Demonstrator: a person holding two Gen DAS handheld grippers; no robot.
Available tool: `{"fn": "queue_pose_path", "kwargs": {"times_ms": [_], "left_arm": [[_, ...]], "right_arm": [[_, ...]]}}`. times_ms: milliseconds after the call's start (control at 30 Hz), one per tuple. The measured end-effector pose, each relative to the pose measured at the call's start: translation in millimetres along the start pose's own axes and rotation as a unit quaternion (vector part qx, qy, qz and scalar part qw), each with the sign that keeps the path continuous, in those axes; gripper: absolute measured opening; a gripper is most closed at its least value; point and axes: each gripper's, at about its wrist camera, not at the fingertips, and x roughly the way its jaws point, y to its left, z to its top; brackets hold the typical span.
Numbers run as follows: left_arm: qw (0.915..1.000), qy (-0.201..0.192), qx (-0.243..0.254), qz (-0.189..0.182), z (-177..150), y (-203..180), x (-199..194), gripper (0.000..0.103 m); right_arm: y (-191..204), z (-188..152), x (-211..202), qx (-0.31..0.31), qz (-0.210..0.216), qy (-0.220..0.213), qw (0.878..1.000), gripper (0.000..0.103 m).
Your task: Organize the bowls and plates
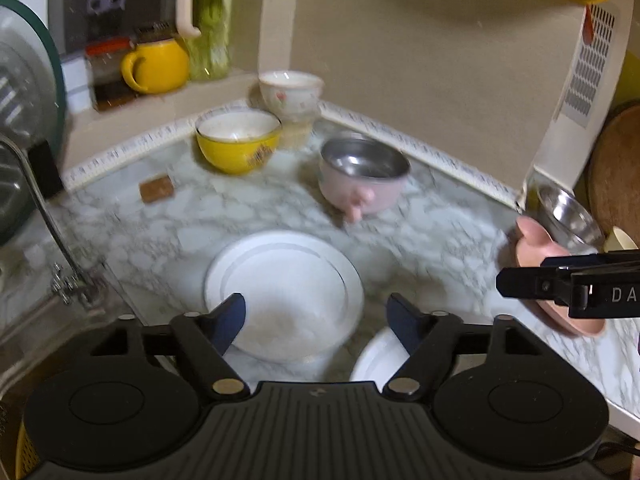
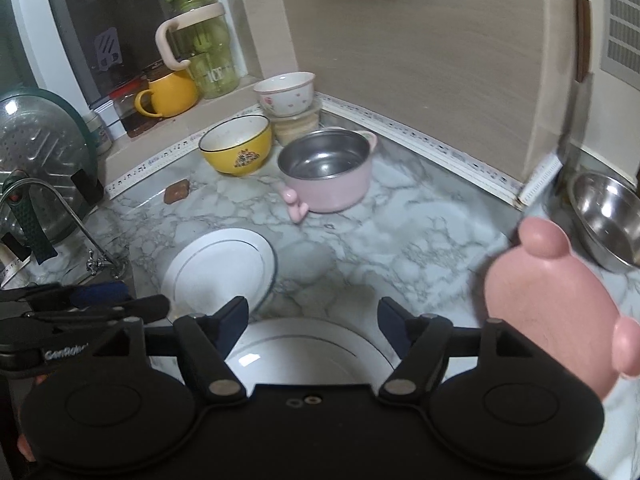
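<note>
Two white plates lie on the marble counter [image 1: 440,216]. One white plate [image 1: 280,292] sits just below and ahead of my left gripper [image 1: 316,320], which is open with nothing between its pads. The second white plate [image 2: 308,352] lies under my right gripper [image 2: 314,320], also open and empty. Further back stand a yellow bowl [image 2: 238,148], a floral white bowl [image 2: 286,92] stacked on a container, and a pink pot [image 2: 328,172] with a steel inside. A pink lid [image 2: 552,320] and a steel bowl [image 2: 608,220] are at the right.
A faucet [image 2: 60,200] and sink edge are at the left, with a colander [image 2: 36,140] behind. On the window ledge stand a yellow mug [image 2: 172,94] and a green jar [image 2: 204,40]. A small brown square [image 2: 177,191] lies on the counter. Walls close the corner.
</note>
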Motion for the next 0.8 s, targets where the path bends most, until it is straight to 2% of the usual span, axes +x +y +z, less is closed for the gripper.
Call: {"fn": "queue_pose_path", "kwargs": {"times_ms": [200,233,267,533,633,800], "left_arm": [[0.9999,0.012,-0.002,0.004,11.4,12.7,15.5,0.078],[0.9999,0.013,-0.002,0.006,12.9,15.8,18.4,0.078],[0.9999,0.011,-0.002,0.006,14.8,18.6,20.7,0.078],[0.9992,0.017,-0.032,0.018,30.1,53.7,44.7,0.078],[0.9985,0.029,-0.040,0.023,33.9,66.8,57.5,0.078],[0.9961,0.057,-0.067,0.009,33.9,84.3,81.0,0.078]], "right_arm": [[11.8,20.4,12.6,-0.018,0.016,-0.007,1.000,0.087],[13.2,23.5,16.3,-0.020,0.017,-0.006,1.000,0.091],[14.5,26.2,20.1,-0.022,0.017,-0.005,1.000,0.099],[20.8,43.4,56.4,-0.027,0.021,0.014,0.999,0.099],[18.6,47.7,75.4,-0.016,0.016,0.031,0.999,0.099],[16.1,48.3,107.9,-0.001,0.018,0.071,0.997,0.094]]}}
